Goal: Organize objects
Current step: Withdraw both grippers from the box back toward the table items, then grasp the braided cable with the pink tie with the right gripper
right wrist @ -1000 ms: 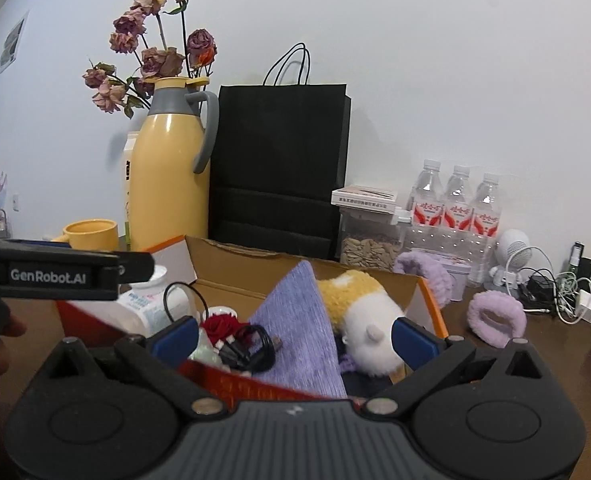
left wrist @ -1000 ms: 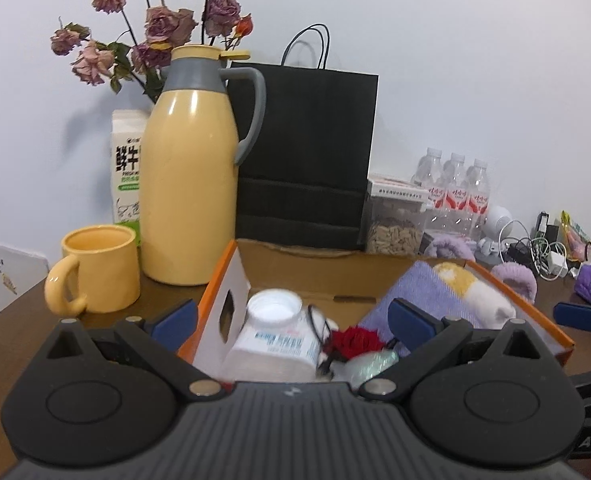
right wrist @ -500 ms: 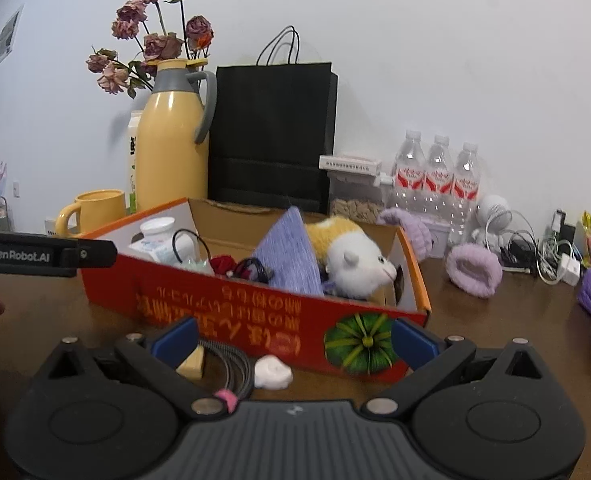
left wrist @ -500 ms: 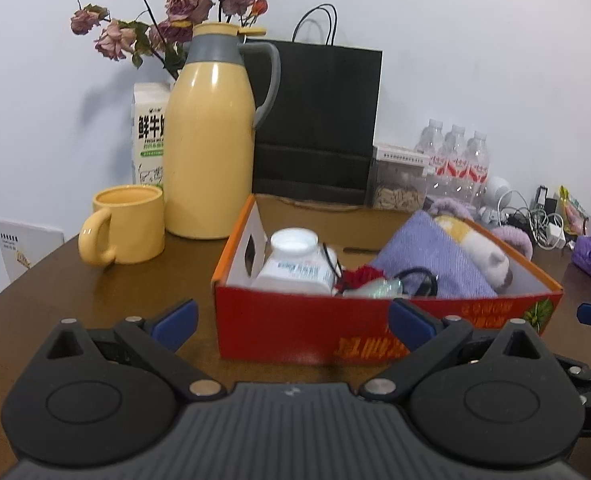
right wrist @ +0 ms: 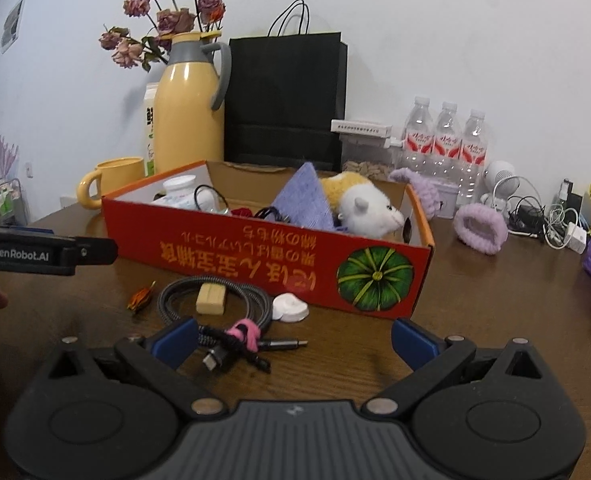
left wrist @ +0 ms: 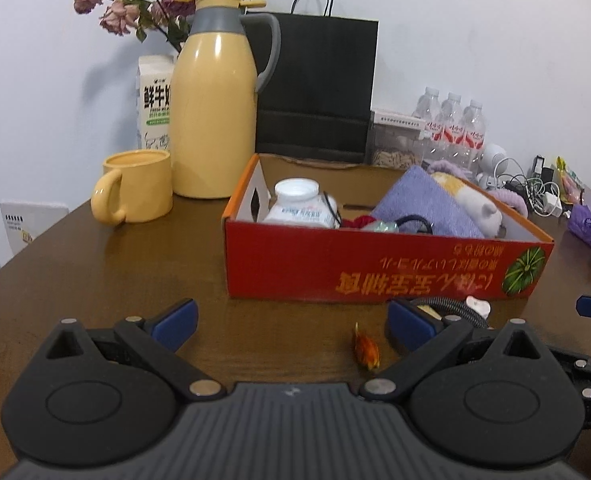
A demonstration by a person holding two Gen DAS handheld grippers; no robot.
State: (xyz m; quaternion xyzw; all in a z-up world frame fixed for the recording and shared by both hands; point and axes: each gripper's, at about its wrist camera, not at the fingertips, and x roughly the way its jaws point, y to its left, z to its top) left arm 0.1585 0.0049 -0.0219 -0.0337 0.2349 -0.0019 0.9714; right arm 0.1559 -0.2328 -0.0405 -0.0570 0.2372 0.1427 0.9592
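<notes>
I am at a brown wooden table (right wrist: 475, 304), part-way through tidying loose things into a red cardboard box (right wrist: 255, 256) that sits mid-table, its printed long side facing me. Inside it lie a lilac cloth (right wrist: 303, 200), a white-and-yellow plush toy (right wrist: 363, 204), a white jar (left wrist: 299, 204) at the left end, and small dark and red bits I cannot name.

My judgement: I am between picks, choosing the next loose item. Four lie on the table just in front of the box's long side. Largest is a coiled braided black cable (right wrist: 219, 312), bound with a pink tie, plugs trailing toward me. Resting on the coil is a small tan block (right wrist: 210, 299). Just right of the coil is a white round piece (right wrist: 290, 307), close to the box wall. Left of the coil lies a small orange wrapped sweet (right wrist: 140, 298).

My right tongs (right wrist: 293, 338) are spread wide and empty, low over the cable's plugs. My left tongs (left wrist: 291, 320) are also wide and empty, near the sweet (left wrist: 366, 347). The next move calls for lowering one pair around a single item and closing.
</notes>
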